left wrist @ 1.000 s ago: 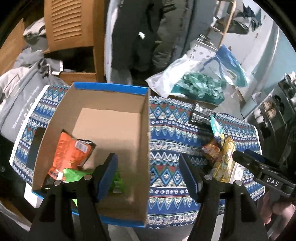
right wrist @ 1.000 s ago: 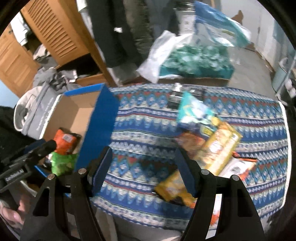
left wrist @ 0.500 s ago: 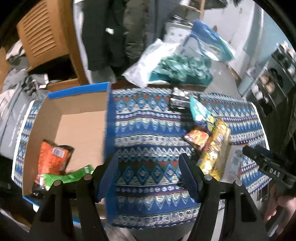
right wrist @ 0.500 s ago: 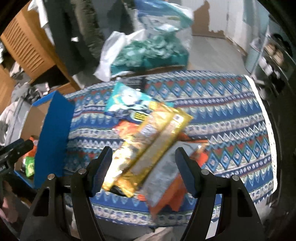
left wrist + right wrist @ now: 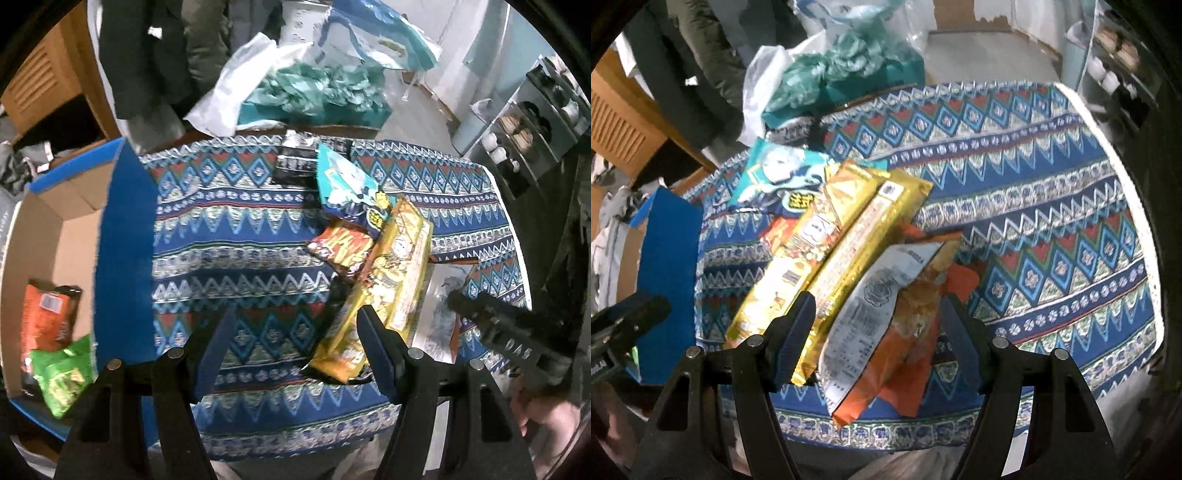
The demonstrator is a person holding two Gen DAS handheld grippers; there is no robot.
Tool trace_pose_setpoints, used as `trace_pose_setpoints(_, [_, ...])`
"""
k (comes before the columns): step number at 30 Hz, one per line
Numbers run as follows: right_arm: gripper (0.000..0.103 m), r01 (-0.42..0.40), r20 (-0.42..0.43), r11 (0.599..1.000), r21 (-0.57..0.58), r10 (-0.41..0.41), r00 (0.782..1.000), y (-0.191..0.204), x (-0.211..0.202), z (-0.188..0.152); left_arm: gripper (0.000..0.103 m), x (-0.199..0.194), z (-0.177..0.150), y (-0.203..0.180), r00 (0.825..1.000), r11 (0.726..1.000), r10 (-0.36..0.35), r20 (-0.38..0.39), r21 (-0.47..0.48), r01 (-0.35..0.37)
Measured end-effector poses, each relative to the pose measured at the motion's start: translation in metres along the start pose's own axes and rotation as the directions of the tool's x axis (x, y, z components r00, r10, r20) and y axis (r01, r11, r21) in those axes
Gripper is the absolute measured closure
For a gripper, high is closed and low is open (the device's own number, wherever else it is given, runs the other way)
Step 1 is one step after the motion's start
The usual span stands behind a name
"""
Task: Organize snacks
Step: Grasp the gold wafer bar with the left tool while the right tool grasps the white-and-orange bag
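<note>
A cardboard box [image 5: 125, 258] stands at the left end of the tabletop [image 5: 236, 236], with two snack packets [image 5: 55, 339] lying inside it near its front; to the right of the box a heap of snack bags [image 5: 849, 236] overlaps on the tabletop, the long packet [image 5: 842, 240] across the others; behind the tabletop sits a plastic bag [image 5: 236, 92]; shelves [image 5: 535, 122] stand at far right.

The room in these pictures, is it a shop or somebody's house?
Most likely somebody's house, a lived-in room. Coats hang by a wooden louvred cabinet, a shoe rack stands at the side, and snack packets lie on a patterned tablecloth next to a cardboard box.
</note>
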State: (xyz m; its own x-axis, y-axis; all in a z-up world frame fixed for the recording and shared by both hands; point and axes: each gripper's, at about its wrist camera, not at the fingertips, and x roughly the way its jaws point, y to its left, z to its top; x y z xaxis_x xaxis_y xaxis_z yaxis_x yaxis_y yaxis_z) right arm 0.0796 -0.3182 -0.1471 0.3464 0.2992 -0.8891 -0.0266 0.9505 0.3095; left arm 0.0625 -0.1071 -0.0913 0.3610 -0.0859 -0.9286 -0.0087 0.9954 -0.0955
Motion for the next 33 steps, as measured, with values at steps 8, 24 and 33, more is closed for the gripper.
trace_pose_setpoints(8, [0.032,-0.013,-0.063,1.000,0.021,0.015,0.998,-0.005,0.030,-0.006,0.033,0.026,0.011,-0.013,0.999,1.000,-0.024,-0.034,0.007,0.024])
trace_pose_setpoints(24, [0.063,0.028,-0.006,0.998,-0.063,-0.029,1.000,-0.014,0.033,0.000,0.033,0.067,0.025,-0.047,0.996,0.994,-0.027,-0.080,0.103,0.035])
trace_pose_setpoints(33, [0.063,0.030,0.000,0.999,-0.036,-0.030,1.000,-0.033,0.028,0.011,0.033,0.088,0.022,-0.067,0.991,0.987,-0.014,-0.130,0.156,0.034])
